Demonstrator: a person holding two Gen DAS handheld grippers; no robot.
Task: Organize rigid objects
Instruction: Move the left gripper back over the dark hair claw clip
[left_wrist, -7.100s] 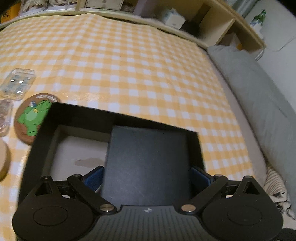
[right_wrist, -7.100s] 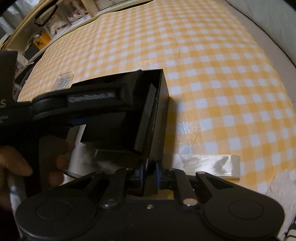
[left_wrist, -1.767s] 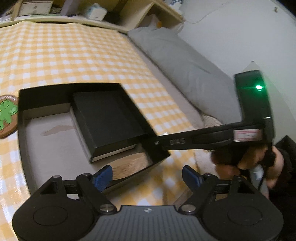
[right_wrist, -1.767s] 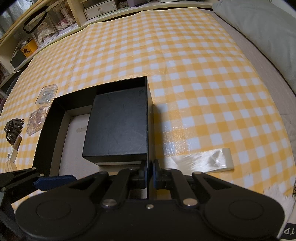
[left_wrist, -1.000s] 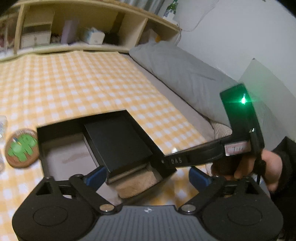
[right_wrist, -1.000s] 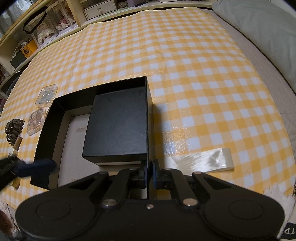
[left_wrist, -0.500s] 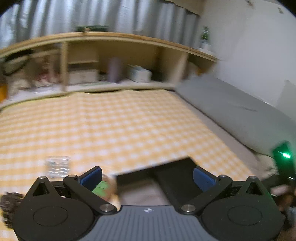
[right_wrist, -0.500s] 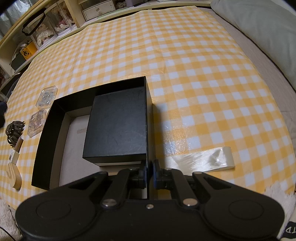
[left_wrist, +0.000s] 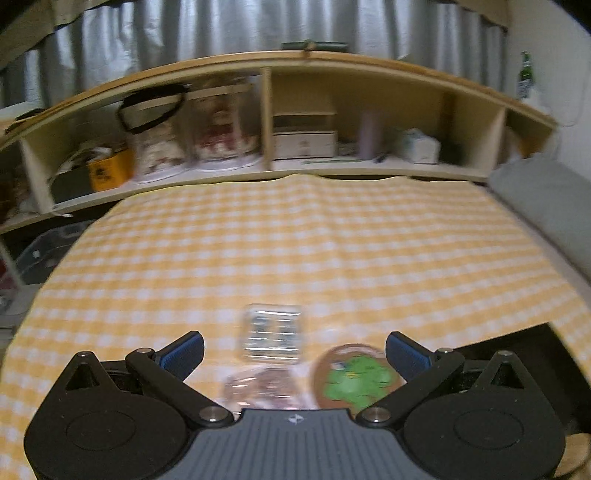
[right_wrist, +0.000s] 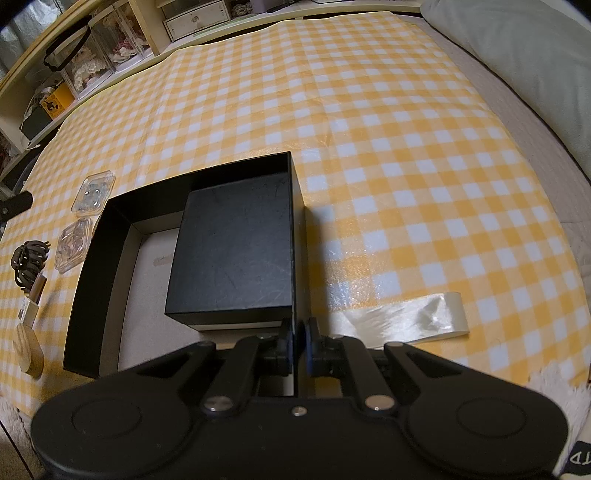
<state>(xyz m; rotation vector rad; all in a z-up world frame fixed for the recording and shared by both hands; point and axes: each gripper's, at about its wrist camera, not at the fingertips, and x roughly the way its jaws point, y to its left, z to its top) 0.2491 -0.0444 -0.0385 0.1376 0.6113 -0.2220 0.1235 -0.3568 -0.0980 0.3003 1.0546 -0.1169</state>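
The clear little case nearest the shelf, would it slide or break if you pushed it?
The clear little case lies flat on the checked cloth, so it would probably slide, not tip. It looks like thin hard plastic: likely light, maybe crackable. The small pieces inside might rattle.

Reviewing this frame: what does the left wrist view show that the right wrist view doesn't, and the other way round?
Only the left wrist view: the open left gripper, holding nothing, and the frog coaster. Only the right wrist view: the right gripper shut on the black tray wall, the small black box inside the tray, the hair claw and the tape strip. Both: the checked cloth and the two clear cases.
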